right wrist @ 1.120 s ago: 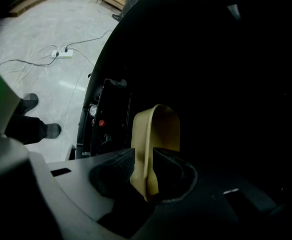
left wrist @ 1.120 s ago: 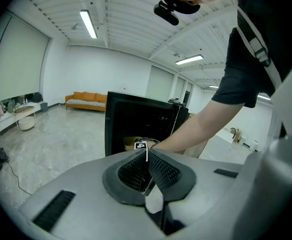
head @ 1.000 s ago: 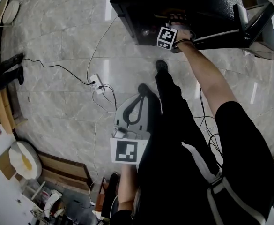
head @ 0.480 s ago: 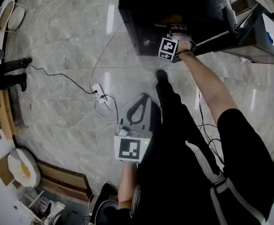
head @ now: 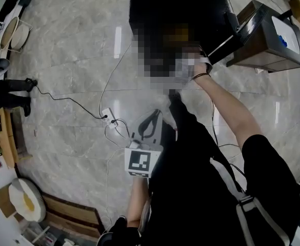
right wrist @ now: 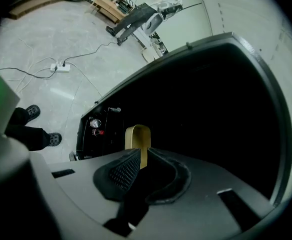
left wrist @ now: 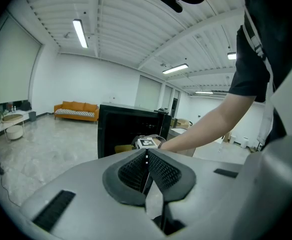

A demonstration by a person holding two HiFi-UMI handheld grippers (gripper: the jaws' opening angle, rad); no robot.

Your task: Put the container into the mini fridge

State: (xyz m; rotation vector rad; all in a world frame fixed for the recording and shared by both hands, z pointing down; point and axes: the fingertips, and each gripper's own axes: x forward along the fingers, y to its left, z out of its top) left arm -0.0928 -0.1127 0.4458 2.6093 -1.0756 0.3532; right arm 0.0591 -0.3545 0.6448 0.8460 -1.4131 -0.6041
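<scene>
The black mini fridge point(head: 175, 4) stands on the floor with its door point(head: 231, 32) swung open to the right. A tan container point(right wrist: 137, 136) sits upright inside its dark interior point(right wrist: 210, 109). My right gripper point(right wrist: 142, 151) is at the opening, just short of the container. Its jaws are closing to a narrow gap, and the tan wall shows through that gap. In the head view a mosaic patch hides this gripper. My left gripper point(head: 155, 113) hangs low by the person's leg, shut and empty, its pads point(left wrist: 158, 169) meeting. The left gripper view shows the fridge point(left wrist: 128, 129) and the container point(left wrist: 123, 148).
A white power strip point(head: 110, 118) with trailing cables lies on the marble floor left of my left gripper. A brown box with a white top point(head: 270, 37) stands right of the fridge door. Another person's legs point(head: 6, 88) and wooden furniture point(head: 8, 132) are at the far left.
The head view has drifted, so the fridge and its door sit further up and right. My right hand stays at the fridge opening. My left gripper stays low by the leg.
</scene>
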